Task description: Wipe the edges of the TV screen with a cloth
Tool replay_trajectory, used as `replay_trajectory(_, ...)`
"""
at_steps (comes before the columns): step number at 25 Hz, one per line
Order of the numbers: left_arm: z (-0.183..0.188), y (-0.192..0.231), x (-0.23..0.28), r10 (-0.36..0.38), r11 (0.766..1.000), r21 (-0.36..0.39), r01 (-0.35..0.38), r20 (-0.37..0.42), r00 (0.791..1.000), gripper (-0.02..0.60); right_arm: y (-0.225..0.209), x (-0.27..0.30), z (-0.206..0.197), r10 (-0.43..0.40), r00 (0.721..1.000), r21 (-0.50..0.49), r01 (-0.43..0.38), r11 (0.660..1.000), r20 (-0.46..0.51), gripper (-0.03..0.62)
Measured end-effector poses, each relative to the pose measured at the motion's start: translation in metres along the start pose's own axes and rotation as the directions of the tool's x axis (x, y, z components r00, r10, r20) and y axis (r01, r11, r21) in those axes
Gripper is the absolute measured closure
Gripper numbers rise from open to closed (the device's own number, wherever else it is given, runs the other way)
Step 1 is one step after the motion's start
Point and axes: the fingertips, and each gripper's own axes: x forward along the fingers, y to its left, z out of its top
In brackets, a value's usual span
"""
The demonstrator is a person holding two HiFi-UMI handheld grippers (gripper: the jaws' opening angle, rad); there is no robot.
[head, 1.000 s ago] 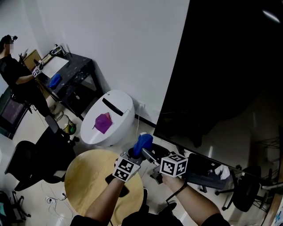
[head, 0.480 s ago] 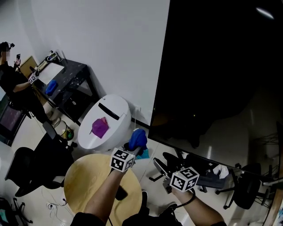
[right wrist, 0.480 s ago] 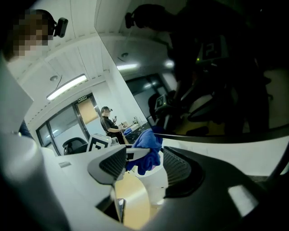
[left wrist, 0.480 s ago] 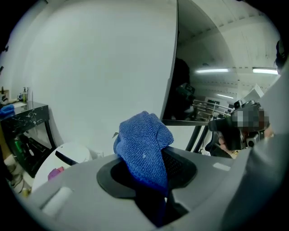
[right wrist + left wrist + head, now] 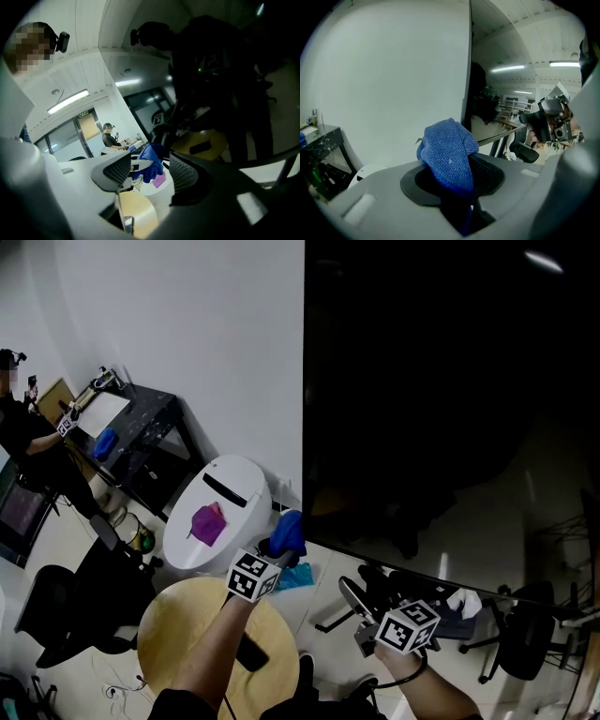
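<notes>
cloth: blue cloth (image 5: 449, 152), bunched up and sticking out past the jaw tips, sitting just beside the bottom-left corner of the TV. Can't tell if it's actually touching the edge.
left hand-held gripper: the left hand-held gripper (image 5: 454, 179) is pinching that cloth, jaws pressed together on it, and it's aimed at the TV's left edge.
TV screen: big black TV screen (image 5: 450, 381), filling the right side of the head view. It's glossy enough to mirror the room. Its left edge runs straight down against the white wall (image 5: 187, 334).
right hand-held gripper: the right hand-held gripper (image 5: 356, 601) is low, under the TV's bottom edge. Jaws are spread with nothing between them. Its own view looks right at the screen's reflections.
table: round wooden table (image 5: 178, 624) below the left arm, with a small dark thing (image 5: 248, 652) lying on it.
floor stuff: teal rag (image 5: 298, 577) on the floor just beside the round table.
white unit: rounded white thing (image 5: 234, 488) by the wall, purple cloth (image 5: 206, 521) on top.
background: black table (image 5: 150, 423) further off to the left, with a person (image 5: 23, 427) at it.
</notes>
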Motion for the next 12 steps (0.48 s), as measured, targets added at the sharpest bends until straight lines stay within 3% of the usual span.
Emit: replay_trajectory(12, 0.078, -0.008, -0.029, 0.018, 0.992, 0.12, -0.031, 0.106, 0.994, 0.457, 0.016, -0.037, 0.058, 0.021, 0.997, -0.064, -0.016, 0.998, 0.078, 0.332)
